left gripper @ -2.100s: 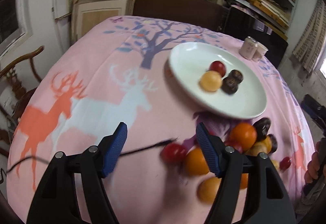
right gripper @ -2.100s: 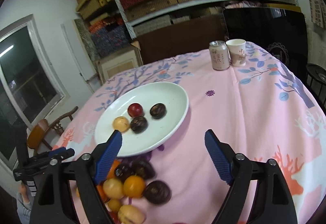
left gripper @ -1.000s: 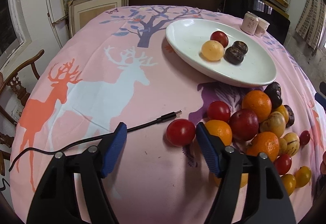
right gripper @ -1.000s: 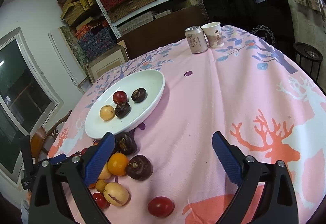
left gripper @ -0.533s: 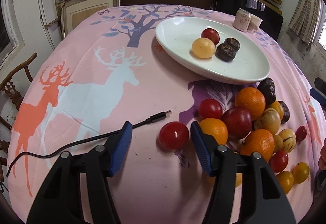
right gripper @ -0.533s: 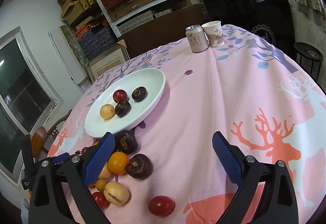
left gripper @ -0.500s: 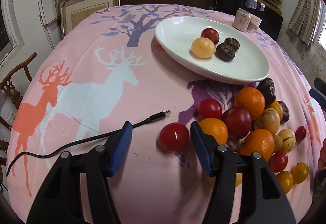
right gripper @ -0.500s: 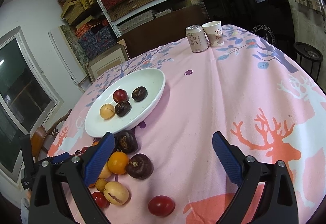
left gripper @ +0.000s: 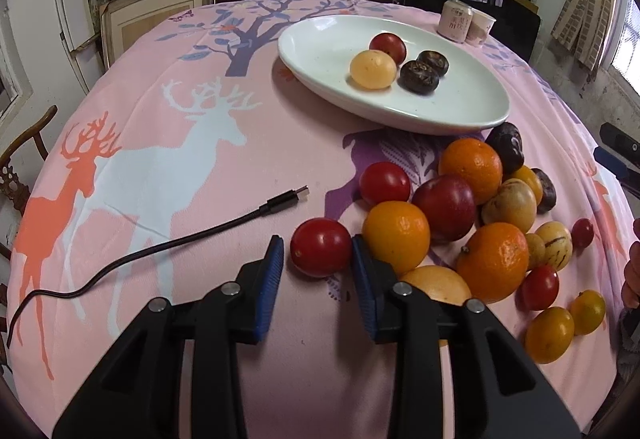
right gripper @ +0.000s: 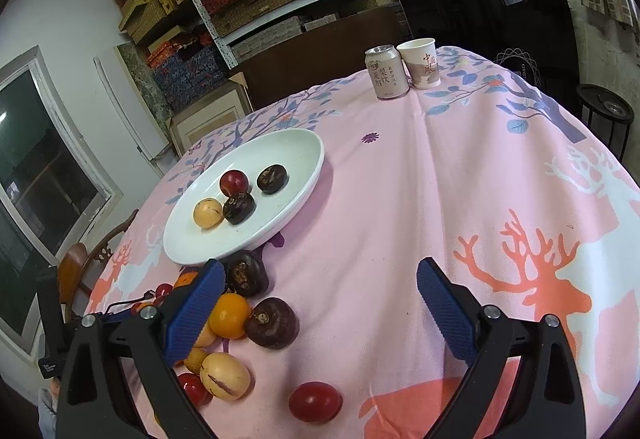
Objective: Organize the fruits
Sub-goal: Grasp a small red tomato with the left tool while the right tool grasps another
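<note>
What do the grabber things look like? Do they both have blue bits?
Yes. The left gripper and the right gripper look alike: chunky black plastic arms shaped like tongs, silver round screws at the joints, and flat blue pads with a bumpy grid texture on the insides of the fingers. No cables or writing show on them.

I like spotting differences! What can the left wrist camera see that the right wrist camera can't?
Only the left wrist view shows the left gripper with its fingers either side of a red tomato, and the black cable in full. Only the right wrist view shows the open right gripper over bare cloth. Both show the white plate and the can.
</note>
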Demonstrator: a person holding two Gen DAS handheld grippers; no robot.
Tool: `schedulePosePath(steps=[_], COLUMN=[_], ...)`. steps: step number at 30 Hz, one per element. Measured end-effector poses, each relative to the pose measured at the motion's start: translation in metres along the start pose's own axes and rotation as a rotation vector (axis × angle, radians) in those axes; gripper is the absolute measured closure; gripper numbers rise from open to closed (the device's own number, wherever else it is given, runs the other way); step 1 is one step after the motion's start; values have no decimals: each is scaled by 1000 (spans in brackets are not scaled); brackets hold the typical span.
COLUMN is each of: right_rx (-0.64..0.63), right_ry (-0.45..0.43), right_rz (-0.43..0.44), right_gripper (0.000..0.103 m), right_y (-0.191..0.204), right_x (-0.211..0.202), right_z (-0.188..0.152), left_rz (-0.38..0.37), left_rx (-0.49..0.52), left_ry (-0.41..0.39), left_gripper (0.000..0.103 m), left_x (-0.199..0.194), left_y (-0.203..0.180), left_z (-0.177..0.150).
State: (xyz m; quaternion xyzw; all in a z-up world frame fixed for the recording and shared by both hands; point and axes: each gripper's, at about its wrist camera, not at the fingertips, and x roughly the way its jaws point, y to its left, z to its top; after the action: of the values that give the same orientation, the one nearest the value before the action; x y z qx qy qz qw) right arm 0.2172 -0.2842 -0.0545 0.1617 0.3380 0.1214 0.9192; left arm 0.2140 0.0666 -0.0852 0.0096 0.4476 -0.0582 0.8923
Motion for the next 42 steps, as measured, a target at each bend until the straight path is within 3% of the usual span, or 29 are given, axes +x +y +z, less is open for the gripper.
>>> schedulePosePath(steps=[10,13,16,20,24,27,29,32,39,42], right_rx=[-40,-66,-136,-228,-235,-229,-227,-229,-205,-196], right_ry=[-4,43,101,133,187,208,228,241,238,224], right_rz=[-7,-2,-65,-121,-130,-135,-137,-136,-113,-106], right_gripper=[5,5,6,18,45,55,55,71,71,71], right_y=[7,13,21,35,35,33,33,33,29,28], right_x=[-8,-16,-17,-15,-6,-3,3,5,4,2], right_z=[-7,-24,-46,-57,-63,-65,-66,-66,-65,-64], left_rz=[3,-2,-6,-9,-15,-13,-12,-11,-4,-5], left_rx=[-11,-35,-41,-43,-56,-56,-55,-55,-57,-63], left_ry=[-10,-21,-36,-38,-37,-21,-12,-9,3,-27], left_gripper=[74,74,74,74,74,74,74,74,74,74], left_x=[-2,-5,-9,-10,-11,-8,-7,-6,-1,-5], left_y=[3,8,10,11,14,13,13,13,14,15], left_z=[2,3,4,4,3,2,2,2,1,1])
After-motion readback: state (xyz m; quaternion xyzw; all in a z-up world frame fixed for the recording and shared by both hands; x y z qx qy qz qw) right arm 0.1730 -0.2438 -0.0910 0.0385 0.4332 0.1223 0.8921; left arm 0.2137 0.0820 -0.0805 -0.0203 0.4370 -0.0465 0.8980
